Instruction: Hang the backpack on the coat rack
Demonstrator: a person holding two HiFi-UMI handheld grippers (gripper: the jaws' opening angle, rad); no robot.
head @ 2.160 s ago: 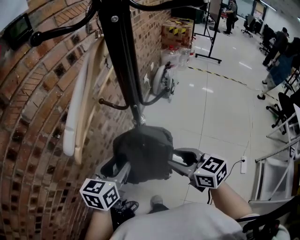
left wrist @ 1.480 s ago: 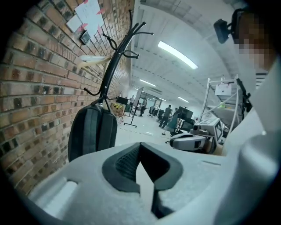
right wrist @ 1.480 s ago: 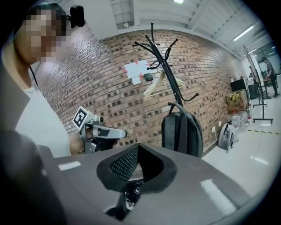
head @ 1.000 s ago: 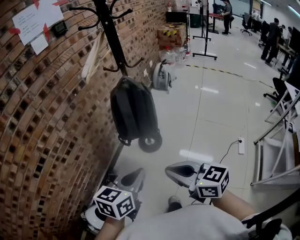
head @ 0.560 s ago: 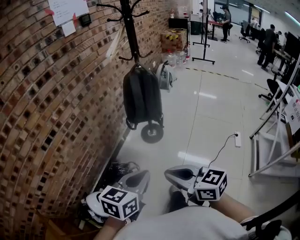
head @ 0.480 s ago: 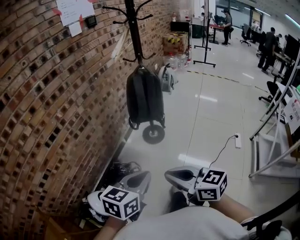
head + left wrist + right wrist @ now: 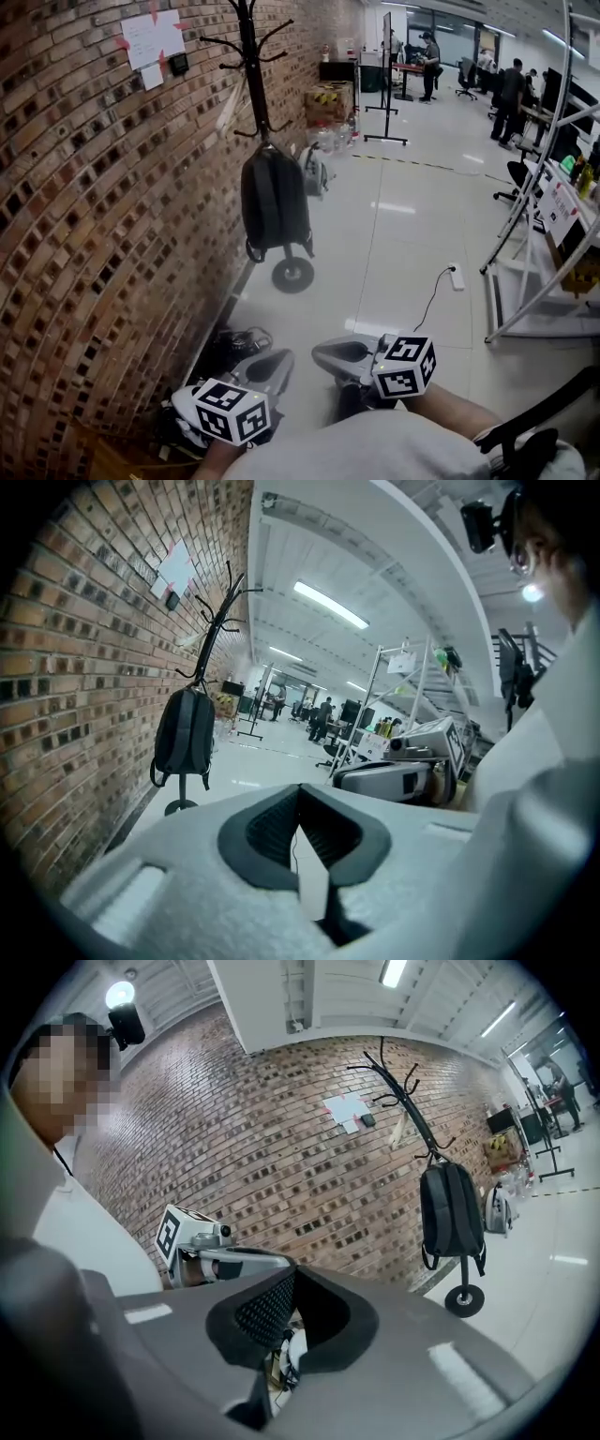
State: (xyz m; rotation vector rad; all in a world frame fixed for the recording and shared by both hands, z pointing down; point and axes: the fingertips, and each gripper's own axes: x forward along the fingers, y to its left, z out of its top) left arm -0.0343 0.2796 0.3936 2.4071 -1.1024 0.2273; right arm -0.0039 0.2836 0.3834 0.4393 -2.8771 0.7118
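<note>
Looking at the black backpack (image 7: 273, 200) hung up on the coat rack (image 7: 251, 66), right against the brick wall (image 7: 84, 206), dangling clear of the floor (image 7: 394, 244) above the rack's round base (image 7: 292, 275). Well apart from both tongs, way ahead of them along the wall.

Got the left tongs (image 7: 272, 364) and right tongs (image 7: 328, 354) low and close to the body, side by side, tips aimed roughly toward the bag. Both pinched fully together with nothing between them, easy to check in each gripper view. Also a tangle of cables (image 7: 230, 342) at the foot of the wall, just beside the left tongs.

Only from the head view: a white power strip (image 7: 455, 276) with its cord lying on the glossy floor, off to the right of the rack. Only from the left gripper view: the right tongs seen side-on, near a white shelving frame (image 7: 375, 705). Only from the right gripper view: the left tongs side-on, with their marker cube (image 7: 171, 1232) against the bricks.
</note>
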